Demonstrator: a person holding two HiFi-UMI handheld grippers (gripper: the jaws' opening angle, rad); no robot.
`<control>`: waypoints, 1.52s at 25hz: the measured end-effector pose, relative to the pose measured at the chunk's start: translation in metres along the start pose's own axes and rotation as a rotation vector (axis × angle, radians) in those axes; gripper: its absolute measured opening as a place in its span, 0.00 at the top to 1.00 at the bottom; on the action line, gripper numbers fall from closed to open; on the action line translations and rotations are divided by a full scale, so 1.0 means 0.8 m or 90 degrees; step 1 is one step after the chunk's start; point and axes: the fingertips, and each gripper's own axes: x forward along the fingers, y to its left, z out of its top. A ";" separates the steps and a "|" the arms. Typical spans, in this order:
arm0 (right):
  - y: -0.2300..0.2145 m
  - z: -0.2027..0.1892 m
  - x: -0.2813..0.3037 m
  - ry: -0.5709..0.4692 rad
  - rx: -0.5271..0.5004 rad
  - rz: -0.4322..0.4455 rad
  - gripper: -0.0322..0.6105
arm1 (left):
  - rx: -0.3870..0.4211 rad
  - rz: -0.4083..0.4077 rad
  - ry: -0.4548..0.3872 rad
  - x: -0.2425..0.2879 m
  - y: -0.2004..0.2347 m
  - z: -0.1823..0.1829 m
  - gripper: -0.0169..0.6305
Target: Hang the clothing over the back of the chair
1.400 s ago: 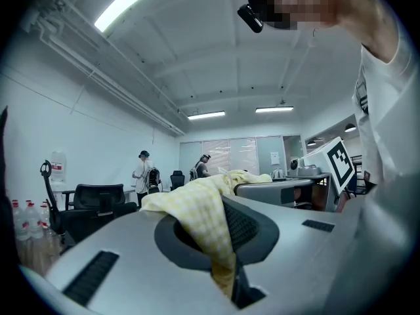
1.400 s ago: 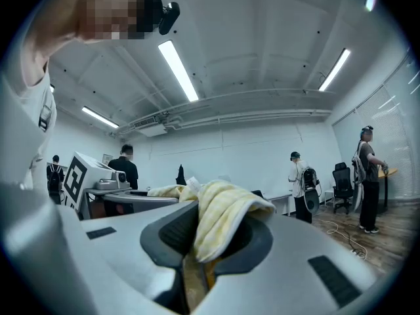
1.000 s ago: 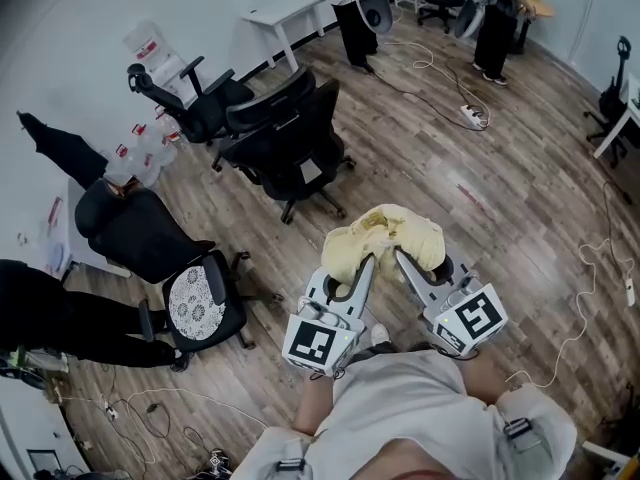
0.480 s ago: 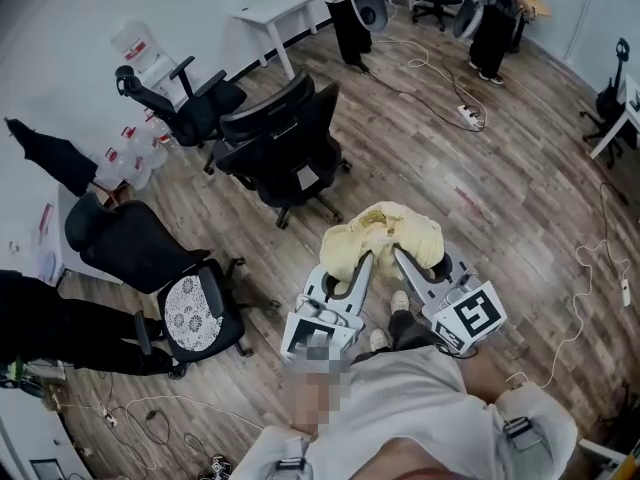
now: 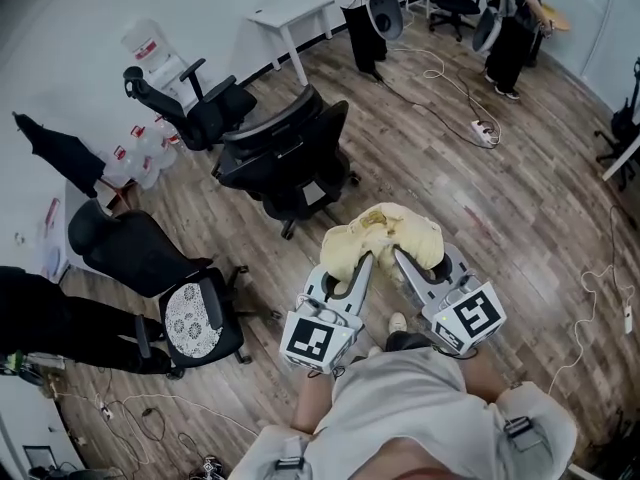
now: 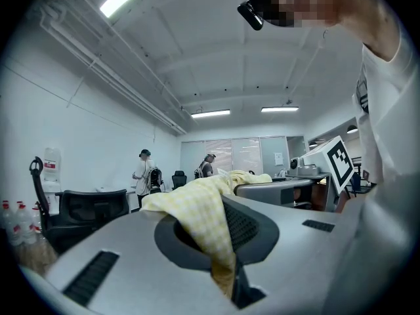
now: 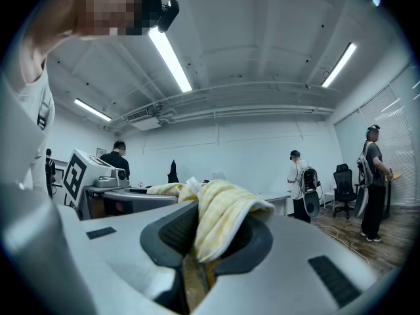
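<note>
Our left gripper (image 5: 366, 259) has its jaws pressed together on one fold of the yellow checked garment (image 5: 384, 232), and our right gripper (image 5: 399, 256) pinches another fold of the same garment just beside it. In each gripper view the cloth comes up from between the two jaws and lies over their front edge. We hold the garment bunched up in the air in front of our body, above the wooden floor (image 5: 500, 208), with the two grippers close together. The garment touches no chair. The nearest black office chair (image 5: 290, 158) stands ahead of us and a little to the left, well apart from the cloth. A second chair with a white patterned seat cushion (image 5: 195, 316) stands further to the left, near a white desk edge. Two people (image 5: 512, 18) stand at the far end of the room.
</note>
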 end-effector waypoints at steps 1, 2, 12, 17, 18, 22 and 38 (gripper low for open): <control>-0.007 0.000 0.003 -0.001 0.000 0.003 0.84 | 0.000 0.002 -0.002 0.007 0.002 0.001 0.92; -0.014 0.001 0.007 -0.002 0.000 0.007 0.84 | 0.000 0.004 -0.003 0.014 0.005 0.003 0.92; -0.070 0.002 0.035 -0.006 0.002 0.055 0.84 | 0.011 0.058 0.006 0.066 0.027 0.006 0.92; -0.086 -0.004 0.048 -0.001 0.008 0.062 0.84 | 0.002 0.060 0.010 0.083 0.037 -0.001 0.92; -0.090 -0.004 0.051 -0.001 0.009 0.063 0.84 | 0.004 0.060 0.010 0.087 0.039 -0.002 0.92; -0.103 -0.007 0.066 0.005 0.020 0.062 0.84 | -0.002 0.066 0.011 0.099 0.053 0.000 0.92; -0.148 -0.005 0.157 0.019 0.015 0.008 0.84 | -0.007 0.025 0.007 0.150 0.146 0.003 0.92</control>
